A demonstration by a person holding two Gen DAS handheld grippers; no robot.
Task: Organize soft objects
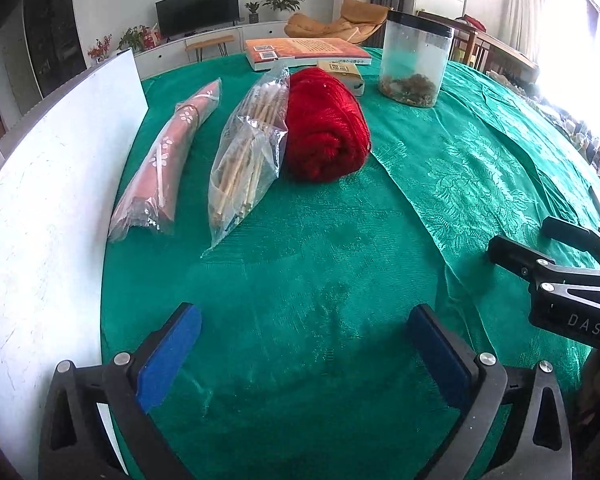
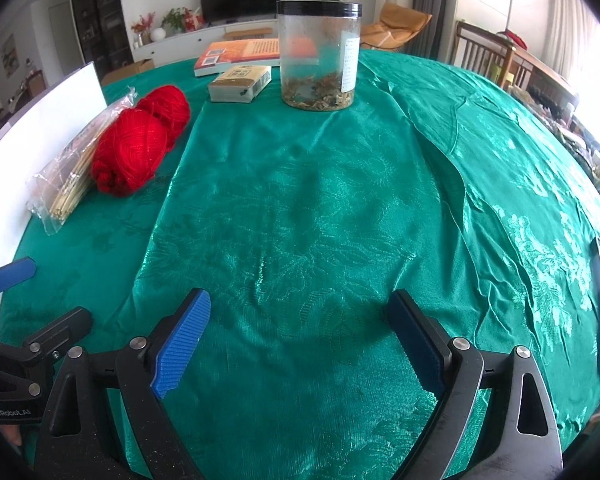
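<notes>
Green cloth (image 2: 300,200): covers the table, with a second patterned layer lying creased over its right part.
Left gripper (image 1: 304,332): jaws spread wide, nothing between the blue pads, low over bare cloth.
Right gripper (image 2: 300,320): also wide apart and empty.
Red yarn (image 1: 326,128): far left, touching the bag of bamboo sticks (image 1: 248,140).
Left view only: pink floral roll in plastic (image 1: 168,160) beside the white board (image 1: 40,200).
Right view only: the yarn shows as two skeins; the jar (image 2: 319,56) label and small box (image 2: 240,82) are clear.

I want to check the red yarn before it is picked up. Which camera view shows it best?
The left wrist view: the red yarn is near and large, beside the bag of sticks. In the right wrist view it sits small at the left edge, though both balls show there.
</notes>
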